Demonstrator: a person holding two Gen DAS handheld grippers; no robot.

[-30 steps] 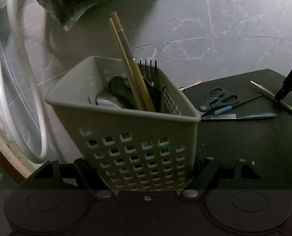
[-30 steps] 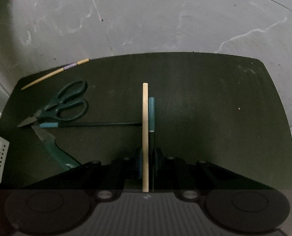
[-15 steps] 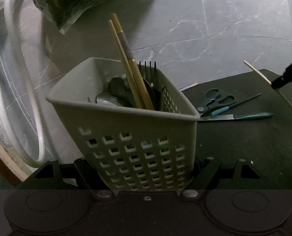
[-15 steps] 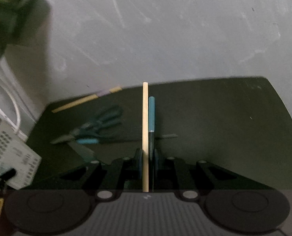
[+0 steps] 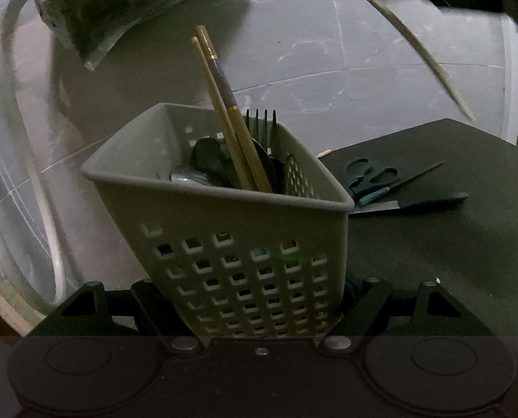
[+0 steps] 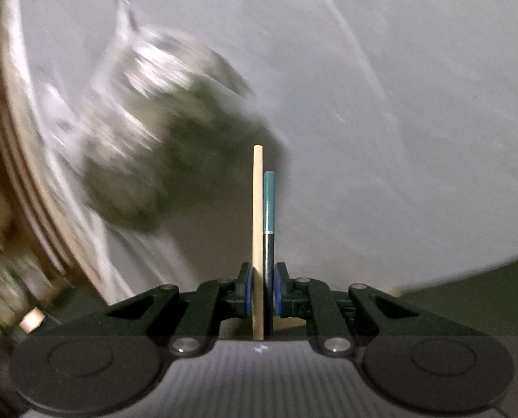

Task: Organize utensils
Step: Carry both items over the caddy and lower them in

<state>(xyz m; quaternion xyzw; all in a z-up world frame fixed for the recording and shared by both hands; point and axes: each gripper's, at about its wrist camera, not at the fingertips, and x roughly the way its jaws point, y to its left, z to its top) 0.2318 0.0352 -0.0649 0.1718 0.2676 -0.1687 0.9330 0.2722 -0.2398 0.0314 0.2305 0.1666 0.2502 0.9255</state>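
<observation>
Between the right gripper's (image 6: pixel 263 289) blue pads, pressed together, sat two chopsticks side by side: a pale wooden one (image 6: pixel 257 216) and a black one with a teal end (image 6: pixel 269 202). Left gripper (image 5: pixel 259 299) pinched the grey slotted basket (image 5: pixel 224 244), tilted, holding two chopsticks (image 5: pixel 231 132), a fork (image 5: pixel 261 122) and spoons. Beyond on the dark table (image 5: pixel 450 250) lay scissors (image 5: pixel 366 174) and a knife (image 5: pixel 408 203).

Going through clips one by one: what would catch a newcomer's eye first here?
The grey basket, clamped in the left claw and bristling with chopsticks, a fork and spoons, fills the left view. In the right view, the right claw pinches a pale chopstick and a teal-tipped stick together, against a blurred floor.
</observation>
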